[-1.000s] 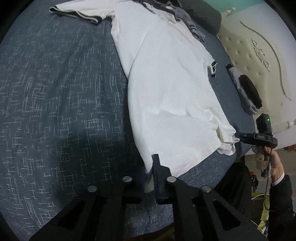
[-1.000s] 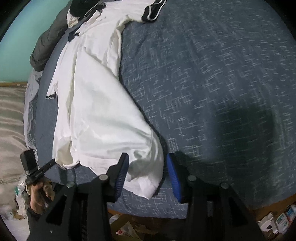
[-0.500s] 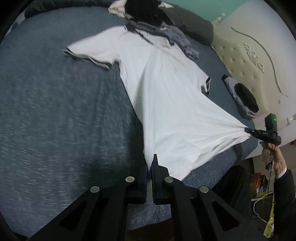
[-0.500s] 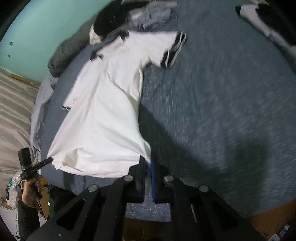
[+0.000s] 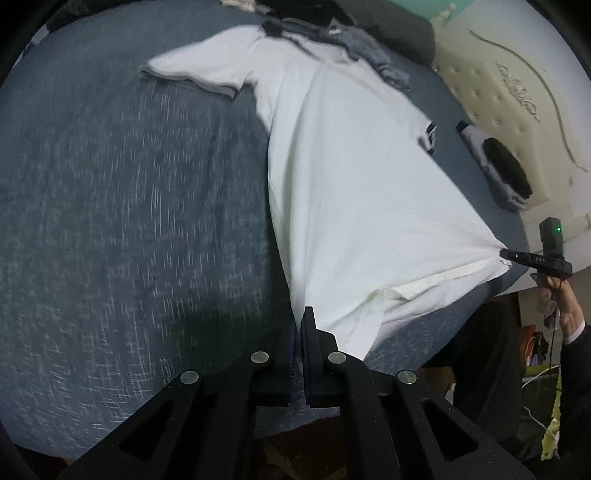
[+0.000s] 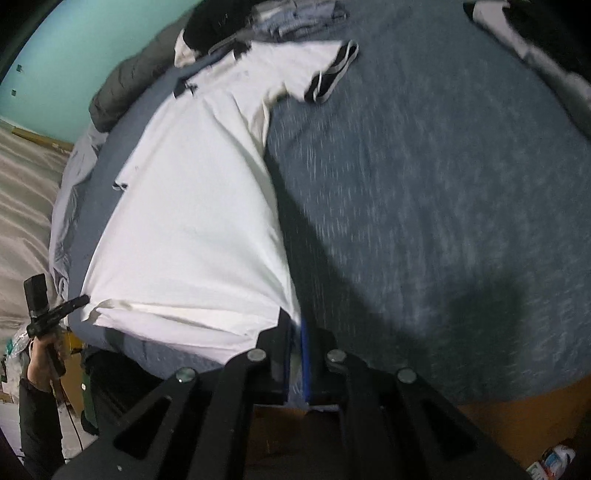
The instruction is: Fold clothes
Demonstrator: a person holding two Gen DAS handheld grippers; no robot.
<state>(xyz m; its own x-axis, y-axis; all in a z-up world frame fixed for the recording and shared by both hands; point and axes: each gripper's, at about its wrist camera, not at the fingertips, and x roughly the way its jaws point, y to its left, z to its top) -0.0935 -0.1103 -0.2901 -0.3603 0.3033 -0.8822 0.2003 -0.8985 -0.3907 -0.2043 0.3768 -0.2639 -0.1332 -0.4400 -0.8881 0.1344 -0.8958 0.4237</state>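
A white short-sleeved shirt [image 5: 354, 184] with dark-striped sleeve cuffs lies spread flat on the blue-grey bed, collar at the far end. It also shows in the right wrist view [image 6: 199, 229]. My left gripper [image 5: 298, 332] is shut on one bottom hem corner. My right gripper [image 6: 295, 332] is shut on the other hem corner. Each gripper shows in the other's view, the right one at the right edge [image 5: 517, 256], the left one at the left edge [image 6: 75, 302]. The hem is pulled taut between them near the bed's near edge.
A heap of dark and grey clothes [image 5: 340, 33] lies beyond the collar. A folded grey and black stack [image 5: 498, 170] sits by the cream tufted headboard [image 5: 509, 85]. The blue-grey bedspread [image 6: 424, 203] stretches wide beside the shirt. A grey pillow [image 6: 125, 88] lies by the teal wall.
My right gripper closed on the hem corner. Both grippers pulled the hem back toward the bed's edge, so the bunched shirt stretched out flat and smooth.
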